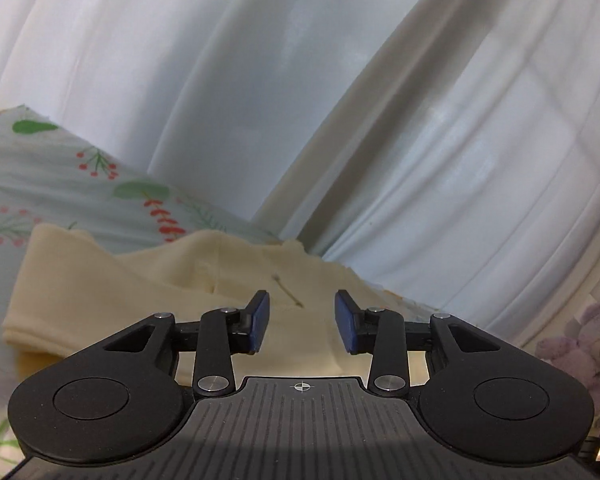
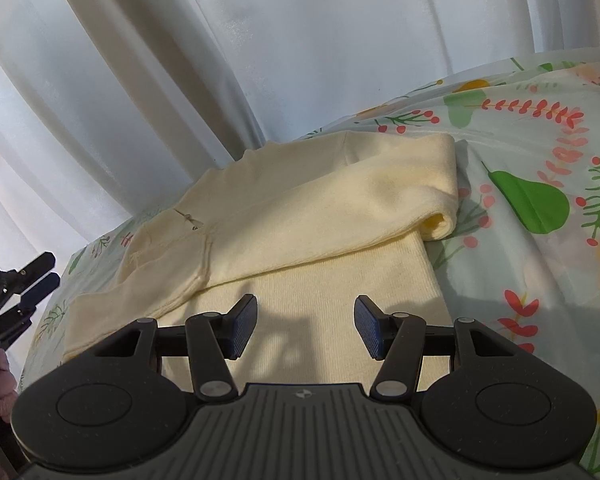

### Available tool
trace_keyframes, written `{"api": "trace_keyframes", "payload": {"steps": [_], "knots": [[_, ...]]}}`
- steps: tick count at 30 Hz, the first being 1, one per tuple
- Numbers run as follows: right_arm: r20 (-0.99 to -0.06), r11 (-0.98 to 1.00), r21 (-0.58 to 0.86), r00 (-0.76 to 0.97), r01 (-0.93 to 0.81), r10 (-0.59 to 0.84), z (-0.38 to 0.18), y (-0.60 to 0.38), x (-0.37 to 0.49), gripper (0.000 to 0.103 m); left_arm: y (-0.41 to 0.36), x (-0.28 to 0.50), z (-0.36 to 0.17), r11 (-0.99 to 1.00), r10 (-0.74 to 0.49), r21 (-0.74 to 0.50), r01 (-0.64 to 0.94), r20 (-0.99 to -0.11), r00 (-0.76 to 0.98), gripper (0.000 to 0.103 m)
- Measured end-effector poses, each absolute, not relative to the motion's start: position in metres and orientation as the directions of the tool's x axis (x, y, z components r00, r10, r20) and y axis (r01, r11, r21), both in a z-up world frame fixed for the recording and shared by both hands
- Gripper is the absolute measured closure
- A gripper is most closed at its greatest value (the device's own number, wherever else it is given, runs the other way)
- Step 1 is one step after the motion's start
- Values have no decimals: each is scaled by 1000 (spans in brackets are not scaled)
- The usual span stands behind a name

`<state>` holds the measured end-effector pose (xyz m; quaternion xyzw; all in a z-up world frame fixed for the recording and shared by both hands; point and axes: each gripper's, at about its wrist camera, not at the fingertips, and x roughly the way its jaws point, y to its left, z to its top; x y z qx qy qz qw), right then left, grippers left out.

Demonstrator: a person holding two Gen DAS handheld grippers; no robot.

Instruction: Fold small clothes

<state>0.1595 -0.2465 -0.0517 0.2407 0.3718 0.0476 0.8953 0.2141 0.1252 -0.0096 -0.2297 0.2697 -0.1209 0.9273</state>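
A pale yellow small sweater (image 2: 300, 216) lies on the floral bed sheet (image 2: 540, 160), one sleeve folded across its body with the cuff (image 2: 440, 224) at the right. My right gripper (image 2: 306, 328) hovers over the sweater's lower hem, open, with nothing between its blue pads. In the left wrist view the sweater (image 1: 140, 292) lies just beyond my left gripper (image 1: 302, 320), which is open and holds nothing. The left gripper (image 2: 28, 284) also shows at the left edge of the right wrist view, off the sweater's left side, with a hand (image 2: 0, 380) behind it.
White curtains (image 1: 260, 80) hang right behind the bed along its far edge. A purple plush bear (image 1: 592, 344) sits at the right of the left wrist view. The floral sheet (image 1: 60, 168) stretches out to the left of the sweater.
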Motion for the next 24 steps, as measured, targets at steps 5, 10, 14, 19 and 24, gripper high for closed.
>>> {"api": "trace_keyframes", "payload": {"steps": [5, 10, 14, 19, 24], "knots": [[-639, 878, 478, 693, 15, 335, -54, -228, 190, 54, 129, 208, -53, 889, -277, -456, -34, -597, 753, 69], [-630, 871, 481, 649, -105, 426, -55, -184, 239, 62, 144, 203, -66, 901, -227, -425, -86, -632, 741, 69], [-638, 866, 469, 611, -174, 468, -60, -148, 274, 62, 145, 202, -71, 895, -221, -436, -95, -618, 754, 69], [-669, 882, 434, 590, -184, 452, -74, -124, 300, 62, 144, 198, -75, 892, -213, -443, -91, -590, 779, 70], [-655, 868, 453, 584, -205, 480, -77, -114, 309, 82, 142, 197, -78, 898, -205, -432, -82, -577, 791, 70]]}}
